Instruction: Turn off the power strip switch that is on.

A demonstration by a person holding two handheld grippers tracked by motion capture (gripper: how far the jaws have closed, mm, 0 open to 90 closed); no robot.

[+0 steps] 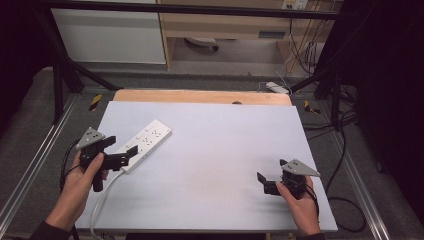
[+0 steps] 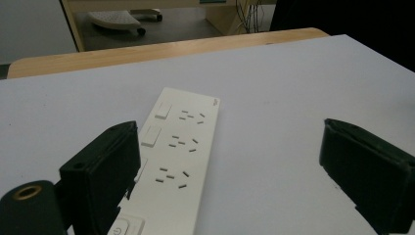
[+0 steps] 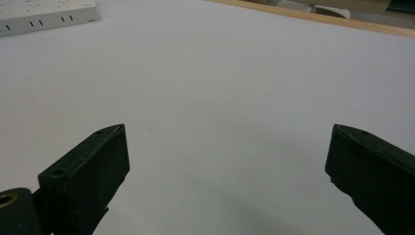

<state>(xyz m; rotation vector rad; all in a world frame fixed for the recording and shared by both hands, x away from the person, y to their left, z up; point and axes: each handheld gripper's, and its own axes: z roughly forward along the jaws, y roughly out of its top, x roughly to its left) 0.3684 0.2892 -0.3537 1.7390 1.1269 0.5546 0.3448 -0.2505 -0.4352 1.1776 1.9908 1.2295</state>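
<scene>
left gripper (image 1: 121, 154) – fingers wide open, empty, astride near end of strip (image 1: 145, 140) | strip on table (image 1: 220, 150), long axis runs straight ahead from fingers | right gripper (image 1: 266, 181) – open, empty, well apart | left nearer

Both grippers, left gripper (image 1: 118, 156) and right gripper (image 1: 265, 181), are black with blocky jaws, a grey three-cornered plate on top, trailing black cables; dark sleeves.
</scene>
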